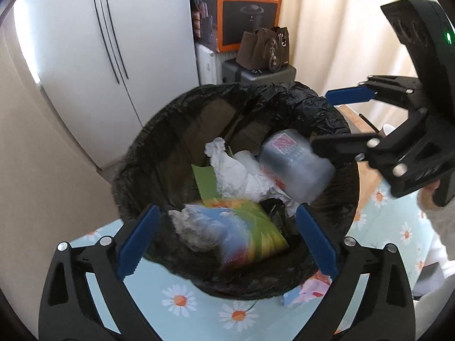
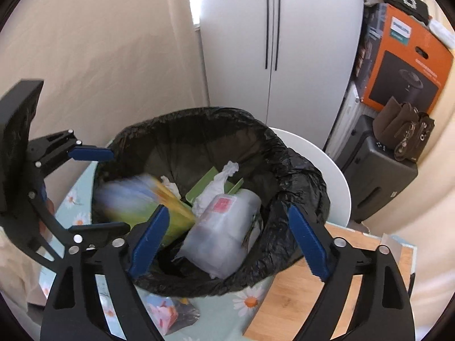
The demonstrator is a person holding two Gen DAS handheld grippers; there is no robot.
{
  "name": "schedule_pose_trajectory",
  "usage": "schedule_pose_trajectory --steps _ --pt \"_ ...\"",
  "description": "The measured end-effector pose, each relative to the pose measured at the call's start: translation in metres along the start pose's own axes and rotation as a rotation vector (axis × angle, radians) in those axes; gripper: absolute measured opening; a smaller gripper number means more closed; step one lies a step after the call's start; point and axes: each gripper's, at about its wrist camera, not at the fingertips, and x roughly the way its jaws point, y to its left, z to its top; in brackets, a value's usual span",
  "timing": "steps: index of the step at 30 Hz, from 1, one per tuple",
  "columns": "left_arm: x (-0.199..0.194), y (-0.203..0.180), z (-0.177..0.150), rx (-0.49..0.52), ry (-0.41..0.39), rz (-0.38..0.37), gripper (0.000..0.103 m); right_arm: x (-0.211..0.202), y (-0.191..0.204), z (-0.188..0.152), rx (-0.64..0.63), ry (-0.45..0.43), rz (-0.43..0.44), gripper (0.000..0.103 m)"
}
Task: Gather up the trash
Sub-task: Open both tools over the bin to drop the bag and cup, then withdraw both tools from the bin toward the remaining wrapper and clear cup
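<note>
A bin lined with a black bag stands on the flowered tablecloth. My left gripper hangs open over its near rim. Below its blue pads a colourful snack bag shows blurred inside the bin, touching neither pad. My right gripper is open over the bin too. A clear plastic container with a pink label lies blurred under it, free of the pads. Crumpled white tissue and a green card lie deeper inside. Each gripper shows in the other's view: the right gripper, the left gripper.
A pink printed wrapper lies on the light-blue daisy tablecloth by the bin's near side. A wooden board sits to the right. Behind stand a white cabinet, an orange box and a brown handbag on a grey case.
</note>
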Motion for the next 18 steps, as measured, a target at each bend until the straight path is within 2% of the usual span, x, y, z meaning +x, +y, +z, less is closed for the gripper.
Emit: schedule_pose_trajectory --steps 3,9,18 --pt "-0.012 -0.007 -0.007 0.011 -0.039 0.017 0.097 -0.015 -0.003 -0.006 0.024 -0.017 -0.020 0.085" --pt "-0.027 -0.025 -0.024 0.016 -0.029 -0.002 0.097 -0.040 -0.003 -0.026 0.052 -0.017 -0.042 0.087" --pt "-0.063 -0.044 -0.053 -0.027 -0.016 0.037 0.097 -0.065 0.020 -0.048 0.028 -0.016 -0.041 0.087"
